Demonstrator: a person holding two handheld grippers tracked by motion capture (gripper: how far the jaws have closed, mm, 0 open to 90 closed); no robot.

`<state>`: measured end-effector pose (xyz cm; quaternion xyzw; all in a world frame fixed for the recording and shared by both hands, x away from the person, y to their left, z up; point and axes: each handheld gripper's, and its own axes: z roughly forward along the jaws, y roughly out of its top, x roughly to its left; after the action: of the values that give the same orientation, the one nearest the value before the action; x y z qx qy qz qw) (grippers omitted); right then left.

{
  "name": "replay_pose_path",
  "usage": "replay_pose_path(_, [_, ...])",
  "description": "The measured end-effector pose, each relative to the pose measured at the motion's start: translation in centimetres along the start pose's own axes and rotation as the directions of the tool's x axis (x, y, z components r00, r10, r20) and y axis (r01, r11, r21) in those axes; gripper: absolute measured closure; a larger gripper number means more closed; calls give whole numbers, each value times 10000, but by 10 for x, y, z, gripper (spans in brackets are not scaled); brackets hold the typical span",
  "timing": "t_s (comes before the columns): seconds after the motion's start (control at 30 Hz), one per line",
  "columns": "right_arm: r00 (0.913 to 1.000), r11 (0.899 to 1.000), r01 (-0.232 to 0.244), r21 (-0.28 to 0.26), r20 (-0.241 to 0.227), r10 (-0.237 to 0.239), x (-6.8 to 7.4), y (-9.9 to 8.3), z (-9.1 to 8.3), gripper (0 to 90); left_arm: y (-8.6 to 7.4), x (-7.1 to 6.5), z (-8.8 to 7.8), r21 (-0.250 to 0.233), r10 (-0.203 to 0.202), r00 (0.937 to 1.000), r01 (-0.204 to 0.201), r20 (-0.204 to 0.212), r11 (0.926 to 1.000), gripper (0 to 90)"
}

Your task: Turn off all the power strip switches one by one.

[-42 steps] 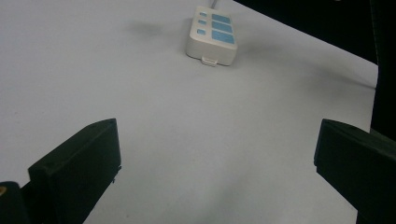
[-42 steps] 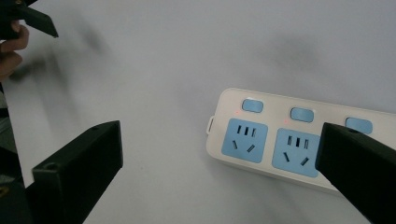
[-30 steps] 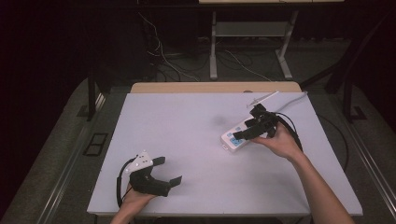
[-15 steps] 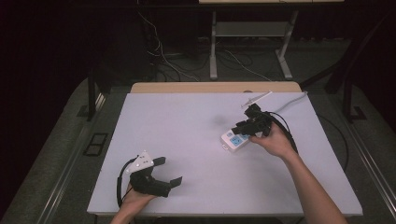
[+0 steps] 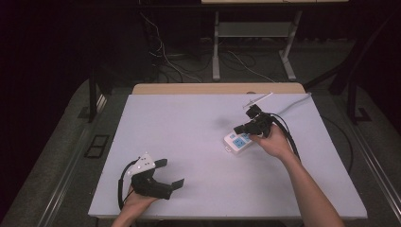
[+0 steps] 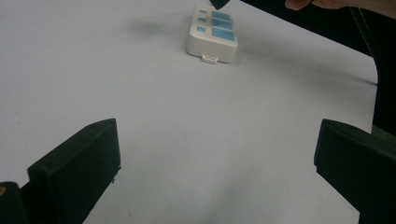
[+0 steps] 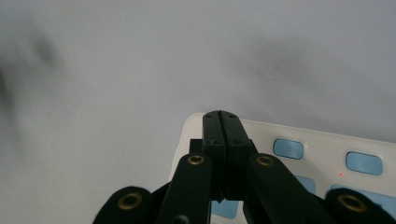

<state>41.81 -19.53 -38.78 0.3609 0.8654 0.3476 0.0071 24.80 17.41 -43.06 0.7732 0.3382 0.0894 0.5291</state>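
Observation:
A white power strip [image 5: 239, 141] with blue sockets and buttons lies on the pale table [image 5: 198, 137], right of centre. My right gripper [image 5: 238, 129] hovers just above it, jaws pressed together with nothing between them. In the right gripper view the shut jaws reach over the power strip [image 7: 327, 163] beside its blue buttons. My left gripper [image 5: 171, 173] rests near the front left of the table, jaws wide apart and empty. The left gripper view shows its black fingers [image 6: 79, 163] spread, with the power strip [image 6: 212, 37] far ahead.
A white cable [image 5: 288, 105] runs from the strip toward the table's back right corner. A thin white stick-like piece [image 5: 257, 100] lies behind the right gripper. Behind the table are metal desk legs [image 5: 216, 47] and loose cables on the floor.
The right gripper has lifted and drawn back slightly over the power strip, tilting more steeply. The left gripper has stayed put.

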Motion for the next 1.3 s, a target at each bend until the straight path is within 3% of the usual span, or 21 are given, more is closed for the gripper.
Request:
replay_pose_path(0.47, [9995, 9997, -258, 24, -169, 259, -11, -2, 15, 899, 0, 1, 1, 56, 55, 10000, -55, 15, 10000, 0])
replay_pose_path(0.97, [9984, 9990, -441, 39, -359, 442, -13, -4, 28, 899, 0, 2, 0, 40, 52, 10000, -52, -7, 10000, 0])
replay_pose_path(1.3, [9986, 9994, -261, 208, -465, 271, -13, -4, 31, 900, 0, 2, -1, 33, 53, 10000, -53, 0, 10000, 0])
